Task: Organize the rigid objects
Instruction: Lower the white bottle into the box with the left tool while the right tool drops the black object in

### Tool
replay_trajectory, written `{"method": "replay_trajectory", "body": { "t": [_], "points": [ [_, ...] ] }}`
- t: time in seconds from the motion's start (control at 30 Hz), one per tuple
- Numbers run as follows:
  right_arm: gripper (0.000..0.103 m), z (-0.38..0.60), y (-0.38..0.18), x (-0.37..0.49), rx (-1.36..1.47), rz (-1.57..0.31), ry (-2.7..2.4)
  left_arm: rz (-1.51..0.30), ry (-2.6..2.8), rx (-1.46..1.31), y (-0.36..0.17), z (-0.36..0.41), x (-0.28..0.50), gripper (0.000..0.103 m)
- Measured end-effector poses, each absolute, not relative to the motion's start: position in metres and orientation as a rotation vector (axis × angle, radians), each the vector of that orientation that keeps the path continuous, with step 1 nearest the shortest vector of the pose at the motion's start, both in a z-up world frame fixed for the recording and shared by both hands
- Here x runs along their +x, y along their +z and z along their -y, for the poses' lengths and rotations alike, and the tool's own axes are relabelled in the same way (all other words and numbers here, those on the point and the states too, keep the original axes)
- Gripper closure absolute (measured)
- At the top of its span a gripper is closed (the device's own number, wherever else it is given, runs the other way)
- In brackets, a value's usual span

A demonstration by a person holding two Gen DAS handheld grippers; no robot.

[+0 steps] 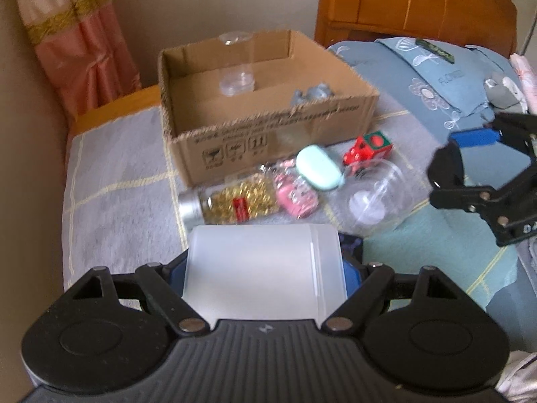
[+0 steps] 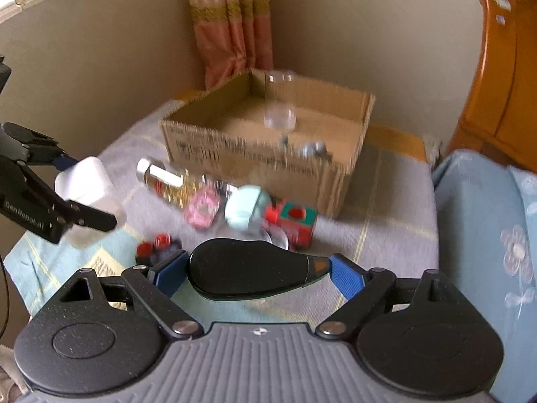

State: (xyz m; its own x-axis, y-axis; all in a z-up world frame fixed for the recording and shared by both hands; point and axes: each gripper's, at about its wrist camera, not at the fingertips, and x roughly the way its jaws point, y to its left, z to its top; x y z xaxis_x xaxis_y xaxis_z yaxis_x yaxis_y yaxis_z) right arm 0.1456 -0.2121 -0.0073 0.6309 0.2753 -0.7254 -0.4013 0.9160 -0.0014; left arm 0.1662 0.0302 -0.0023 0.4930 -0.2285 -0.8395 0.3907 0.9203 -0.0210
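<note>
While your left gripper [image 1: 265,268] is clamped on the frosted tub [image 1: 265,275], your right gripper [image 2: 250,273] is clamped across a black pear-shaped case [image 2: 248,273], its long axis lying crosswise between the pads. Both loads hang over the bed [image 2: 386,198], short of the box [image 1: 268,134]. From the left gripper the box sits straight ahead, beyond the loose jar [image 1: 231,201], pink toy [image 1: 295,198] and mint case [image 1: 320,168]. From the right it lies ahead too. Which gripper is nearer, I can't tell.
</note>
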Motion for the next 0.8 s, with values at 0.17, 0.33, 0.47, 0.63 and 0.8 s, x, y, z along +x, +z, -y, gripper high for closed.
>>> {"method": "replay_trajectory", "body": {
  "t": [0.17,0.33,0.47,0.63,0.8],
  "points": [
    [0.010,0.210,0.012,0.159,-0.191,-0.751,0.384,-0.944,-0.374,0.219,0.013,-0.019,0.179,0.020],
    [0.010,0.211,0.027,0.177,-0.181,-0.727,0.392,-0.915,-0.357,0.216,0.030,-0.010,0.206,0.020],
    [0.010,0.209,0.033,0.199,-0.196,-0.722,0.354,-0.884,-0.316,0.230,0.041,-0.004,0.232,0.020],
    [0.010,0.205,0.038,0.219,-0.204,-0.715,0.341,-0.875,-0.300,0.215,0.046,0.004,0.263,0.020],
    [0.010,0.203,0.041,0.234,-0.238,-0.686,0.302,-0.842,-0.257,0.249,0.041,0.012,0.282,0.020]
  ]
}}
